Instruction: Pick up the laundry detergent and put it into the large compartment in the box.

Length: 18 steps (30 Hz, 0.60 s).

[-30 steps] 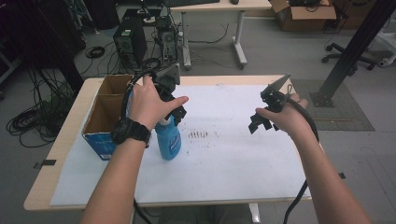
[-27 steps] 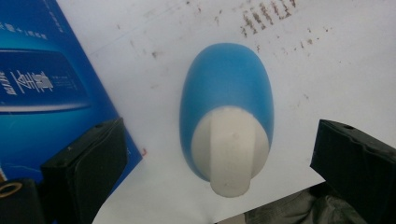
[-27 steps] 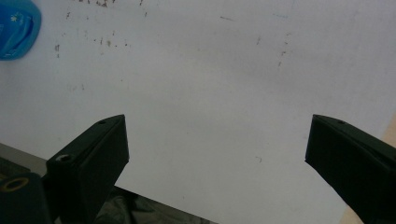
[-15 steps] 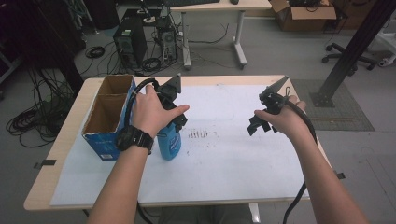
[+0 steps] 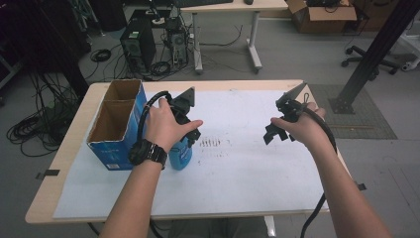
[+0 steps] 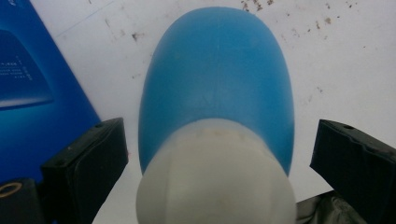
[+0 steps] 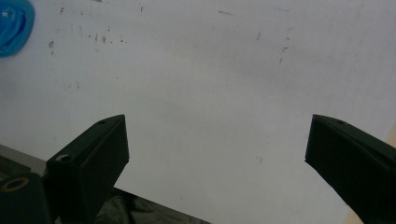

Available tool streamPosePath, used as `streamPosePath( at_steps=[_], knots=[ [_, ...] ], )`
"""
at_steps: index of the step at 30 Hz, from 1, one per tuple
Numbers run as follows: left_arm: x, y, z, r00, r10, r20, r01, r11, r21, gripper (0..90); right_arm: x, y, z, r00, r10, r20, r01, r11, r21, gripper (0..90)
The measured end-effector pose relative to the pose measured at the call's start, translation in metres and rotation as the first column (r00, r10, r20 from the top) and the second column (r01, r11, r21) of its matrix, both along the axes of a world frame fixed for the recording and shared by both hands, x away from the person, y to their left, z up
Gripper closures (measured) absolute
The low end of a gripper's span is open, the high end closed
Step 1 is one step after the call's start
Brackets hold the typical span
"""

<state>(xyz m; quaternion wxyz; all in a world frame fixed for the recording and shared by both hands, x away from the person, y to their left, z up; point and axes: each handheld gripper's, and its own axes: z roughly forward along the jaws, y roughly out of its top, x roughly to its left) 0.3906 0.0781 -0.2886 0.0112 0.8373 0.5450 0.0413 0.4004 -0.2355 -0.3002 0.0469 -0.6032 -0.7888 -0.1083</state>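
The blue bottle [image 5: 180,153] stood upright on the white sheet [image 5: 237,173] that covered the surface, its long axis running straight up and down and its top pointing toward the left gripper [image 5: 184,119] poised directly above it. It sat just beside the blue cardboard box [image 5: 115,130], near that box's front right corner, with a narrow gap between the two as far as I could tell. Seen from the left gripper view, the bottle [image 6: 217,88] had a smooth, rounded blue body that widened below a pale, whitish neck or cap, which came up between the two black jaws. Those jaws were spread wide, one on each side of the cap, and neither touched it. The plastic looked plain and slightly translucent; any label was out of sight.

The box was open at the top and split into two compartments, brown inside. The person's left hand [image 5: 166,126], a black watch on its wrist, held the gripper over the bottle. The right gripper [image 5: 277,130] hung well apart, over the right half of the sheet, its jaws likewise wide apart with nothing but marked, smudged white sheet [image 7: 210,93] between them. A blue edge of the bottle [image 7: 14,25] showed at the far corner of the right gripper view.
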Motion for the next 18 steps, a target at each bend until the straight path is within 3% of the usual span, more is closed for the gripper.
streamPosePath(
  at_steps=[18],
  knots=[
    [0.0025,0.0011,-0.0042,0.9999,0.011,0.001,-0.011,0.9999,-0.003,5.0,0.0008,0.0015,-0.0040,1.0000,0.001,-0.008,-0.001,1.000,0.003,6.6]
  ],
)
